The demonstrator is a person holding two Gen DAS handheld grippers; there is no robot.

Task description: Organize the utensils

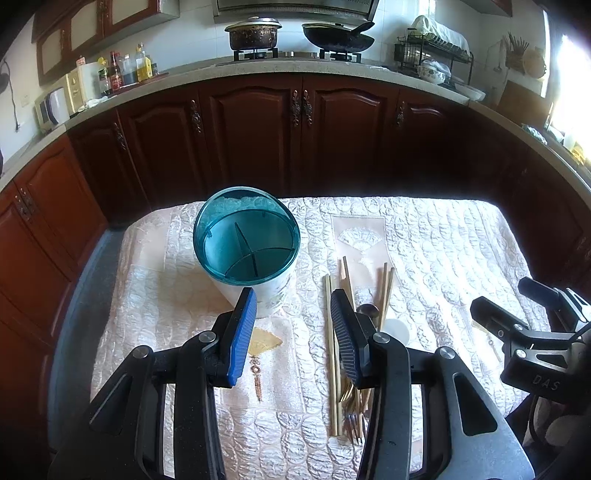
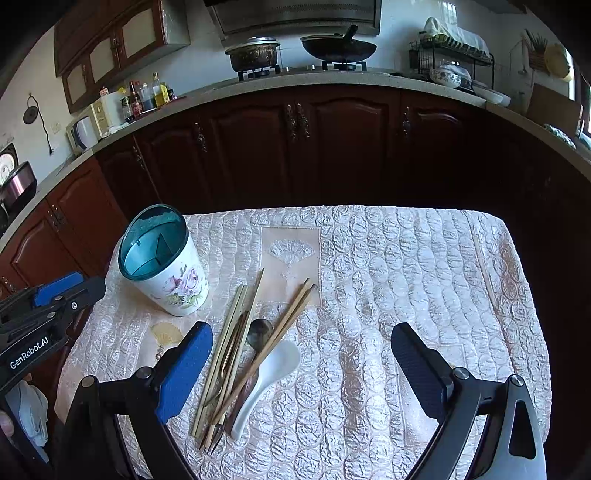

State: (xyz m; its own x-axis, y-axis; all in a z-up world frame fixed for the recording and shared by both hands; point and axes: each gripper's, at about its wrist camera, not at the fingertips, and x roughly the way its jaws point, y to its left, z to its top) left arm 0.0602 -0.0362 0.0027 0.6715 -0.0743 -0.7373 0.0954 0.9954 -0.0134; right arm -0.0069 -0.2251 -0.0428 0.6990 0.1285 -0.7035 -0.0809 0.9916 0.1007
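Utensil holder [image 2: 162,260] at left rear of table: white cup with purple flower print, teal see-through insert with dividers [image 1: 246,242], upright, nothing inside. Stands on quilted cream tablecloth [image 2: 406,266].

Just right of holder, loose pile of utensils lying flat on cloth. Pale chopsticks [image 2: 225,350] on left side of pile, roughly parallel, pointing away from camera. Darker brown chopsticks [image 2: 284,325] crossing diagonally over pile. Dark metal spoon [image 2: 258,332] in middle, bowl partly under brown sticks. White ceramic spoon [image 2: 273,373] on right edge of pile, bowl facing up, touching brown sticks. Fork tines [image 2: 214,441] poking out at near end, handles buried under sticks; count of forks unclear.

Left gripper [image 1: 293,325] low over near edge of table, blue pads moderately apart, holding nothing; left pad in front of holder base, right pad over near part of pile. Seen in right view at far left edge [image 2: 59,291].

Right gripper [image 2: 301,373] spread wide, holding nothing, left pad just beside pale chopsticks, right pad well off over bare cloth. White spoon between pads.

Behind table: dark wood cabinets [image 1: 295,140], stone counter, pot [image 1: 253,33] and wok [image 1: 338,38] on stove, bottles [image 1: 125,70] at left, dish rack [image 1: 432,55] at right.
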